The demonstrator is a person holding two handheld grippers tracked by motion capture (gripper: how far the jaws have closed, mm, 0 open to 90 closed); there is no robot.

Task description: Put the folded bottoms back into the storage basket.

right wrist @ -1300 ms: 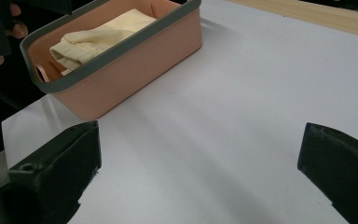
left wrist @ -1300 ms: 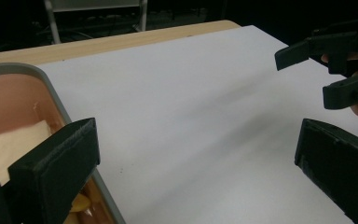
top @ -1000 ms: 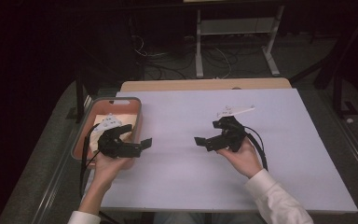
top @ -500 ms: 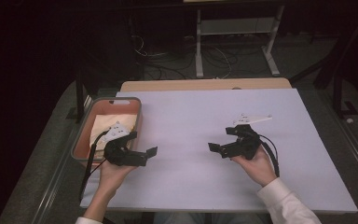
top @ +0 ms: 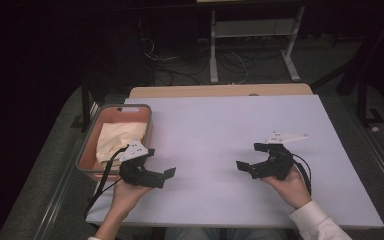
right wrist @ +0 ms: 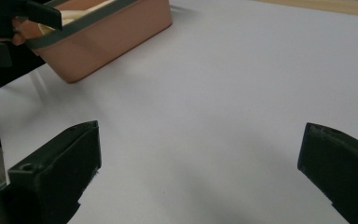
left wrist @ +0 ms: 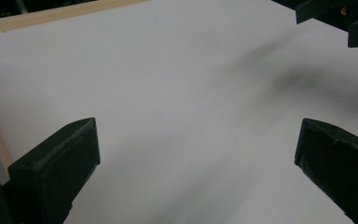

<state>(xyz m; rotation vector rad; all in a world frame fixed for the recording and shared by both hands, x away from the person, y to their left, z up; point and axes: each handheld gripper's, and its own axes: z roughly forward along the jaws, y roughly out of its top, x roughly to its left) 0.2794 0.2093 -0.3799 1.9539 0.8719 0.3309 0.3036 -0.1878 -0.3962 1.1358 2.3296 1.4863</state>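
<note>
A pink bin (top: 82,152) on the tabletop (top: 220,125) held crumpled cream paper (top: 114,140); both hand-held grippers, left (top: 162,167) and right (top: 252,156), gaped wide, empty.

The table (top: 220,135) top is plain white with a tan wood edge at twelve o'clock. The bin (top: 89,151) at nine o'clock is salmon pink, grey-rimmed, holding cream cloth (top: 115,137).

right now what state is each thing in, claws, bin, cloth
left claw: open, empty, held over the white table
right claw: open, empty, held over the table
bin: upright at the table's left edge, open top
cloth: crumpled, lying inside the bin
</note>
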